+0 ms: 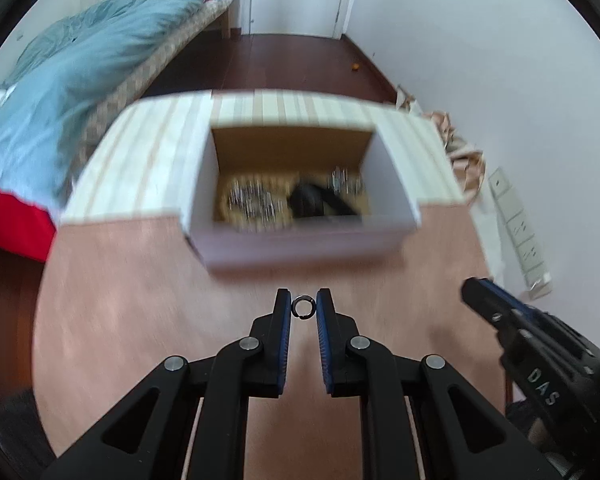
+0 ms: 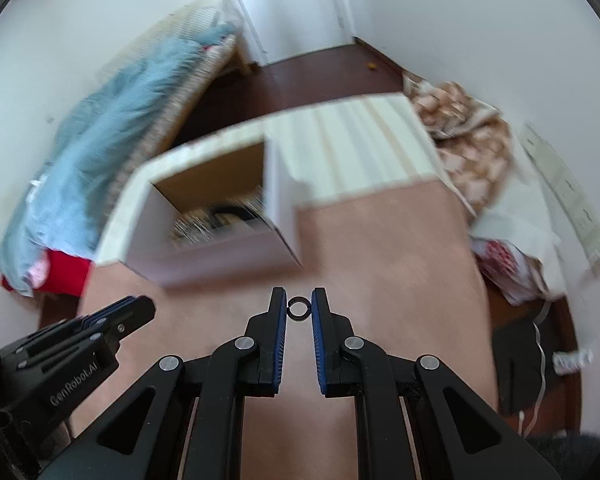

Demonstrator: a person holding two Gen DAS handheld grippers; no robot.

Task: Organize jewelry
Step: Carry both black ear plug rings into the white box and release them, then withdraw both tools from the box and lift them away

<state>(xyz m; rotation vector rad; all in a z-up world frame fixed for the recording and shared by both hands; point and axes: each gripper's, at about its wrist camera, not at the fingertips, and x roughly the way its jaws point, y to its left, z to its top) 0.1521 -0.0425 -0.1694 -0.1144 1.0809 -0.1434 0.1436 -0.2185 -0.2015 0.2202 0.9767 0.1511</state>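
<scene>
While both views are smeared with blur, each gripper clearly pinches a small ring between its fingertips. The left gripper [image 1: 303,306] has its jaws narrowed onto a silver-grey ring [image 1: 303,306], which stands on edge between the blue pads [image 1: 323,336]. Ahead of these jaws sits an open white box [image 1: 300,240] on the pinkish table [image 1: 120,320] — inside it, blurred jewelry [image 1: 252,200] and something black I cannot identify. The right gripper [image 2: 299,307] grips a dark ring [image 2: 299,307] the same way; the box [image 2: 220,256] lies ahead and left of its jaws. Each gripper appears beside the other — the right [image 1: 512,320], the left [image 2: 100,324].
</scene>
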